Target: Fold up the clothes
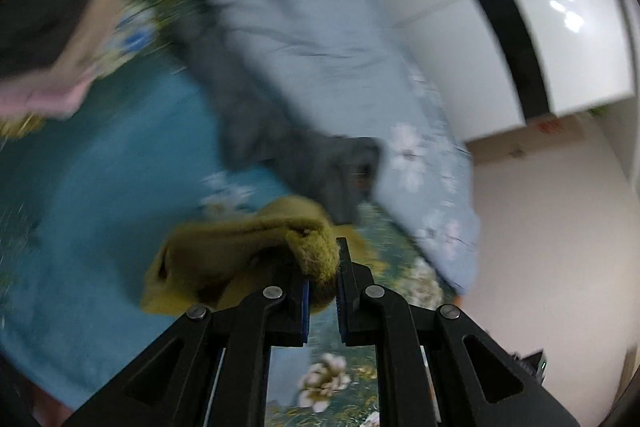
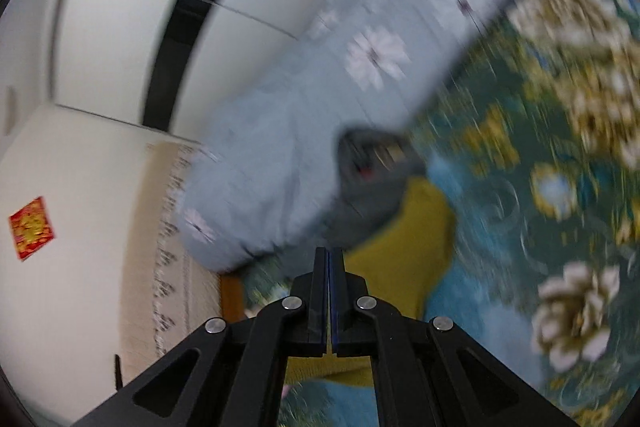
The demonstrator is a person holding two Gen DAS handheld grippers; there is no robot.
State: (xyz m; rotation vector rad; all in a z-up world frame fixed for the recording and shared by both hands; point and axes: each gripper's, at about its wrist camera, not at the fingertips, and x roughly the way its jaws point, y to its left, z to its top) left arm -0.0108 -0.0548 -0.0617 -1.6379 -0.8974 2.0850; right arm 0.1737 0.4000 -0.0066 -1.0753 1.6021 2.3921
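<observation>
An olive-yellow knitted garment (image 1: 240, 251) lies bunched on the floral bed cover. My left gripper (image 1: 323, 267) is shut on a thick fold of it, the cloth squeezed between the blue pads. In the right wrist view the same olive garment (image 2: 404, 251) spreads flat under and beyond my right gripper (image 2: 329, 255). The right jaws are pressed together; no cloth shows between the tips. A dark grey garment (image 1: 280, 131) lies just beyond the olive one; it also shows in the right wrist view (image 2: 372, 183).
A light blue flowered quilt (image 1: 320, 27) lies rolled along the bed's far side, next to a white wardrobe (image 1: 560, 27). Pink and dark folded clothes (image 1: 60, 67) sit at the left. The green floral bed cover (image 2: 560, 147) fills the right. Both views are blurred.
</observation>
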